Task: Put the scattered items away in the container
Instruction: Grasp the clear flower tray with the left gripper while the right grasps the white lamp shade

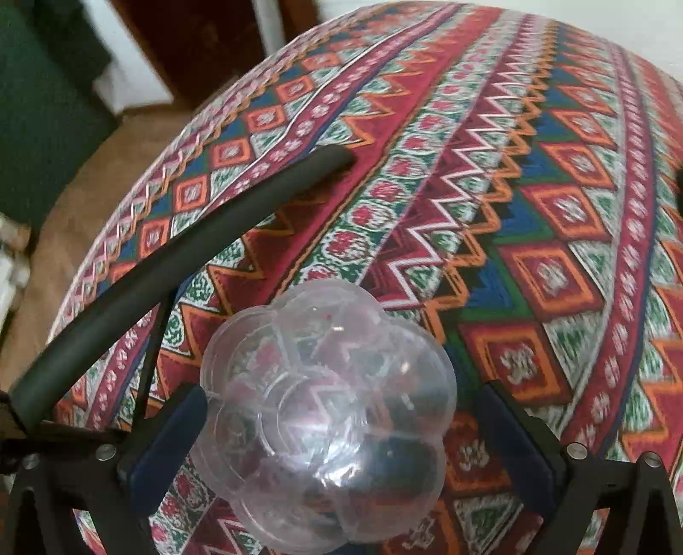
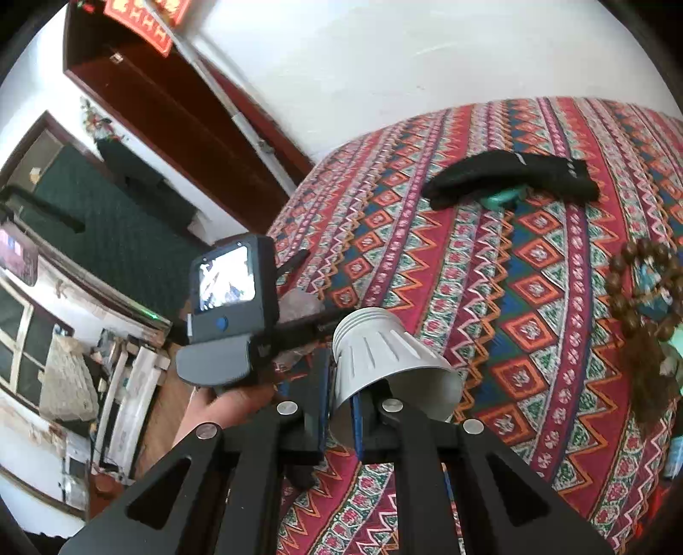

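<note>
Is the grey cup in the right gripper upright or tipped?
Tipped. The grey cup lies sideways in the right gripper: its ridged base points up-left and its open mouth faces right, over the patterned cloth.

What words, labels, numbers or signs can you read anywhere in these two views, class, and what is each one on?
None can be read.
Red hanging by the door: gold characters, too blurred to read.
Small screen on the left gripper: picture only, no legible text.
Black sock: pale marks, too small to read.

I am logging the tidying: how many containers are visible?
2. A clear lobed container sits between the left tongs; a grey ribbed cup is pinched by the right tongs. Others may be hidden.
</note>
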